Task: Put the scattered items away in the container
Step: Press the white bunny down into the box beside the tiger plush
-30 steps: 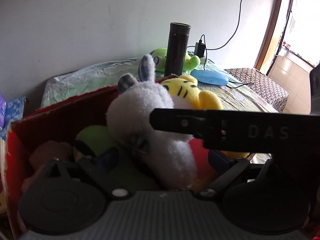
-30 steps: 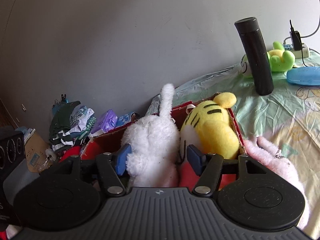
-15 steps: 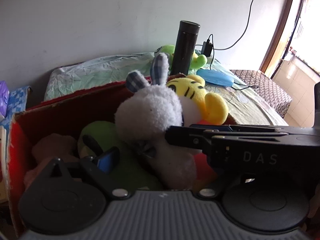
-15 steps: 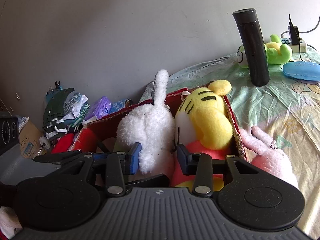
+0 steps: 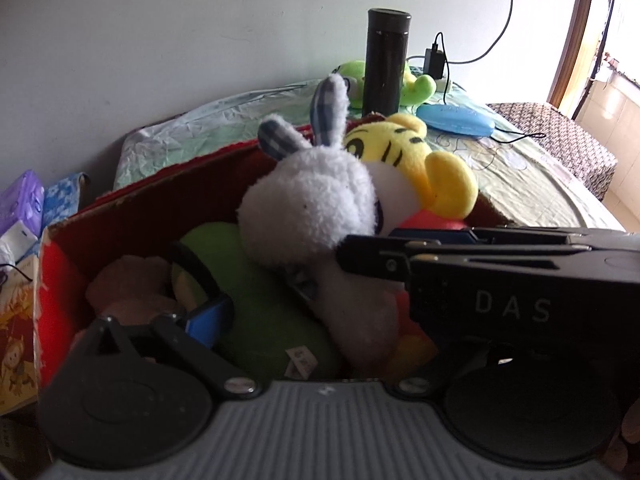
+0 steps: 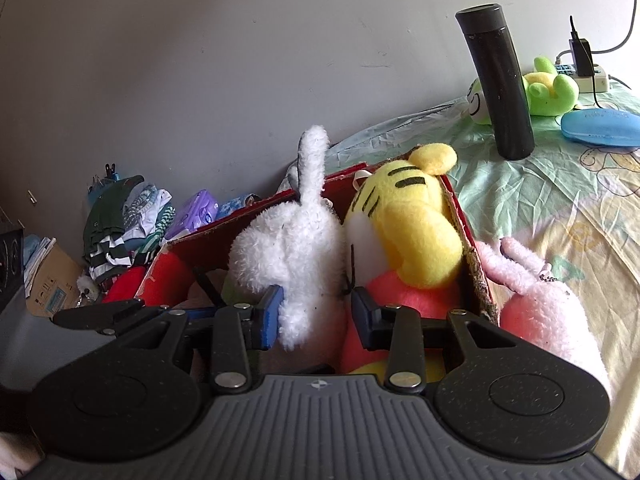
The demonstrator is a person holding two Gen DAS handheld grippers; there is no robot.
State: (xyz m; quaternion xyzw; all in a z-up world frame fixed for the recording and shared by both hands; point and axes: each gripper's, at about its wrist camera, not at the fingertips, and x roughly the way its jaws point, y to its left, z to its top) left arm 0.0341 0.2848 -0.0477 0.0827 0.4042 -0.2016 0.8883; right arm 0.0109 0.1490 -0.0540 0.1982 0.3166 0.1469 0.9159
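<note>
A red cardboard box point(image 5: 60, 264) point(image 6: 464, 216) stands on the bed with several plush toys in it. A white rabbit plush point(image 5: 312, 208) point(image 6: 288, 248) sits upright beside a yellow tiger plush point(image 5: 400, 148) point(image 6: 408, 224), above a green plush point(image 5: 260, 320). My right gripper point(image 6: 318, 316) point(image 5: 360, 252) is closing, its blue pads pressing on the rabbit's lower body. My left gripper point(image 5: 316, 328) is opening wide inside the box, around the green plush and the rabbit's body without pressing on them; its right finger is hidden behind the right gripper. A pink plush point(image 6: 536, 304) lies outside the box's right wall.
On the bed behind the box stand a tall black flask point(image 6: 496, 80) point(image 5: 386, 60), a green frog plush point(image 6: 552, 92), a blue case point(image 6: 600, 126) and a charger with cables. A heap of clothes point(image 6: 120, 220) and packets lie left of the box.
The right gripper's jaws have narrowed from wide apart onto the rabbit's body. In the left wrist view the right gripper has sunk lower across the box, and the rabbit stands more upright.
</note>
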